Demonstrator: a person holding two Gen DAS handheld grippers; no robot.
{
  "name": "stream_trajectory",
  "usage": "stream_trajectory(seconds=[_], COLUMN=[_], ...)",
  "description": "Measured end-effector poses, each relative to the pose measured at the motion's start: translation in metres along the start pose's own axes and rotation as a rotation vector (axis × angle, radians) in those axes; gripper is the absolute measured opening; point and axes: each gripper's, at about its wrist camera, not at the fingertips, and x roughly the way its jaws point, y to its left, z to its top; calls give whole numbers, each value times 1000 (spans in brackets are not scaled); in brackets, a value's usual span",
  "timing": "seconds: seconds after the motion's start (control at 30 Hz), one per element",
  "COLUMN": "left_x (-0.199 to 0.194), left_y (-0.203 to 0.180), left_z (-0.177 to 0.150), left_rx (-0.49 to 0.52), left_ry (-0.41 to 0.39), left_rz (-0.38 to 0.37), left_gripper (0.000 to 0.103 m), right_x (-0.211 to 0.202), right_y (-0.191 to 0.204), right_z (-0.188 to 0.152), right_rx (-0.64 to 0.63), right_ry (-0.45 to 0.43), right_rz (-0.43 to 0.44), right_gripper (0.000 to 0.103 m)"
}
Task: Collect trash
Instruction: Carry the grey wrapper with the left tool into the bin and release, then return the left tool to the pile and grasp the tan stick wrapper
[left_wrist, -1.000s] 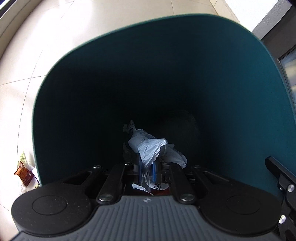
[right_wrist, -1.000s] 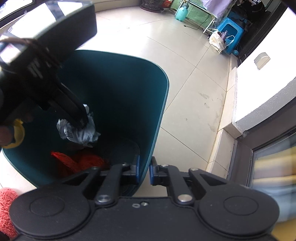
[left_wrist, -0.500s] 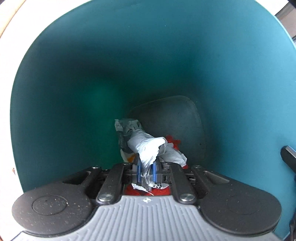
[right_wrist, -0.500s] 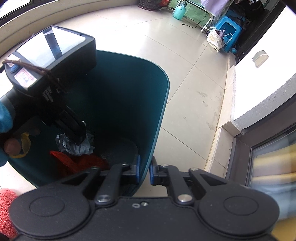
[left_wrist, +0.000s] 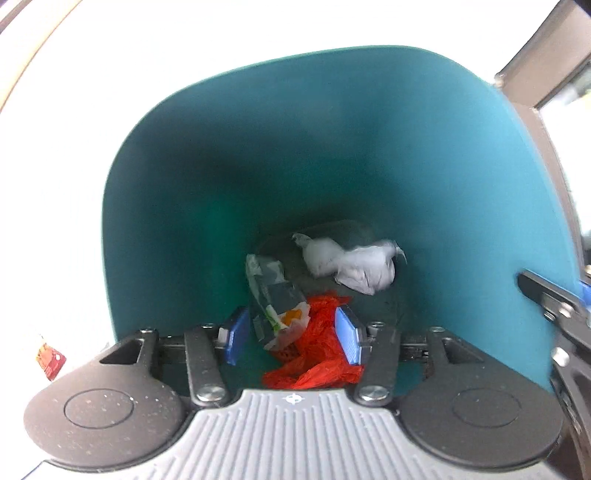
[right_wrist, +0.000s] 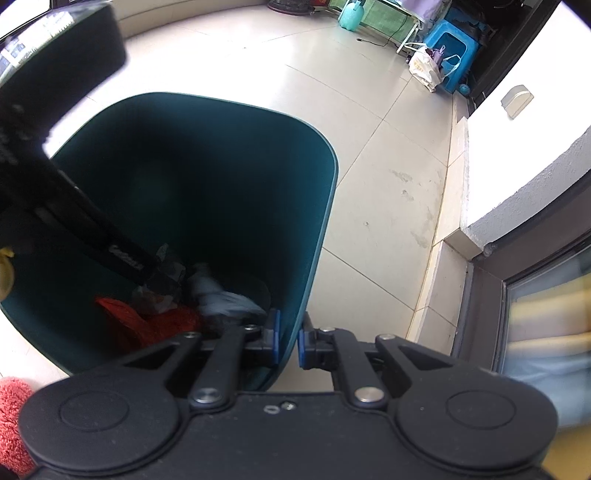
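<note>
Pinched tight on the near rim of the teal bin (right_wrist: 258, 192) by the right gripper (right_wrist: 288, 343), 1 pad inside the wall and 1 outside, presumably to steady it while trash goes in. Aimed steeply down into the mouth from above: the left gripper (left_wrist: 291, 334), jaws opening, nothing between the blue pads. Lying free on the bin floor just ahead of those pads: a crumpled grey-white wad (left_wrist: 351, 266), with a printed wrapper (left_wrist: 273, 295) and red plastic bag (left_wrist: 317, 350) directly beneath the fingers, so the drop looks done. Outside the bin, left of that gripper, a small red packet (left_wrist: 50, 360) on the floor, likely still to collect. Pale glossy floor tiles (right_wrist: 369, 110); a blue stool (right_wrist: 452, 44) far ahead by the wall.
</note>
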Motion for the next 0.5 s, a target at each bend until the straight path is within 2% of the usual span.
stream_trajectory(seconds=[0.37,0.5], left_x=[-78,-106], left_y=[-7,6], left_z=[-27,-44], left_rx=[56,51], left_ry=[-155,-217], left_rz=[-69,-85], left_gripper=[50,50], right_x=[5,4], right_y=[-8,-9], right_z=[1,1], right_rx=[6,9], right_ry=[1,0], right_rz=[-1,6], right_gripper=[7,6])
